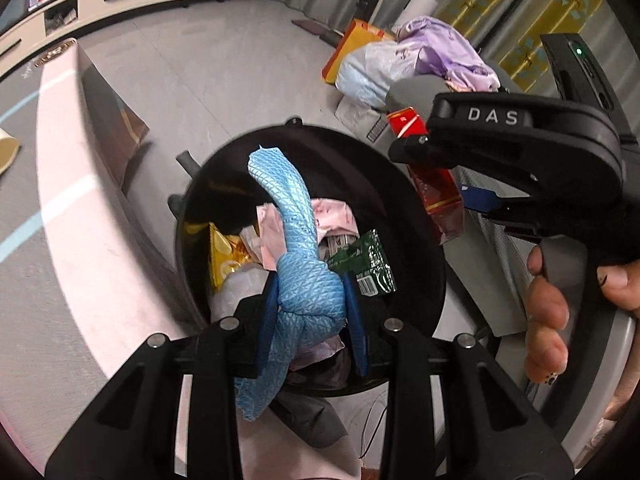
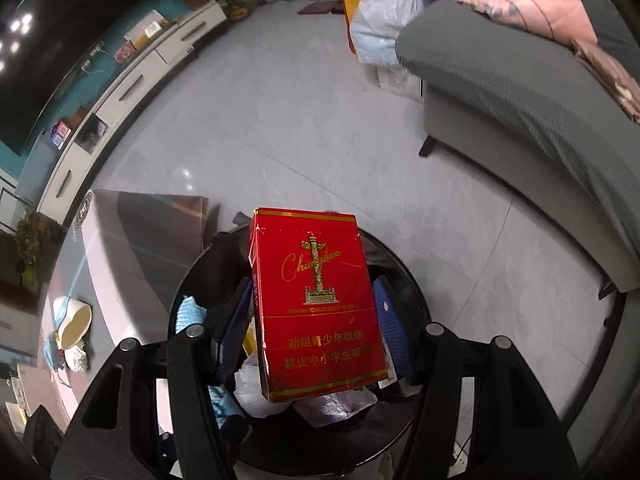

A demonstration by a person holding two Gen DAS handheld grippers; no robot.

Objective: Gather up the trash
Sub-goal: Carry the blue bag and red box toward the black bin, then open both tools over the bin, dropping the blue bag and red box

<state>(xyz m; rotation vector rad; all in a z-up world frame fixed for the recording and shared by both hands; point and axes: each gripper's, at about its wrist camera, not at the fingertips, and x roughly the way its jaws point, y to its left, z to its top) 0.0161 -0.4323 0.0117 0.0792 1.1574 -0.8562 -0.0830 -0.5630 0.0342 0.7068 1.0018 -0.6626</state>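
Observation:
My left gripper (image 1: 310, 320) is shut on a crumpled blue cloth (image 1: 296, 248), held over a round black trash bin (image 1: 432, 280) that holds wrappers: a yellow packet (image 1: 224, 256), pink paper (image 1: 336, 212) and a green wrapper (image 1: 364, 264). In the right wrist view my right gripper (image 2: 316, 332) is shut on a red cigarette pack (image 2: 316, 304), upright between the blue pads above the same bin (image 2: 408, 292). The left wrist view shows the right gripper (image 1: 440, 184) at the bin's right rim with the red pack (image 1: 434, 184) in it, a hand (image 1: 548, 312) on its handle.
A pink-white low table (image 1: 80, 200) curves left of the bin, with a bowl (image 2: 74, 320) on it. A grey sofa (image 2: 520, 92) lies to the right, with purple clothes (image 1: 448, 52) and bags (image 1: 368, 68) at its end. A white TV cabinet (image 1: 120, 0) lines the far wall.

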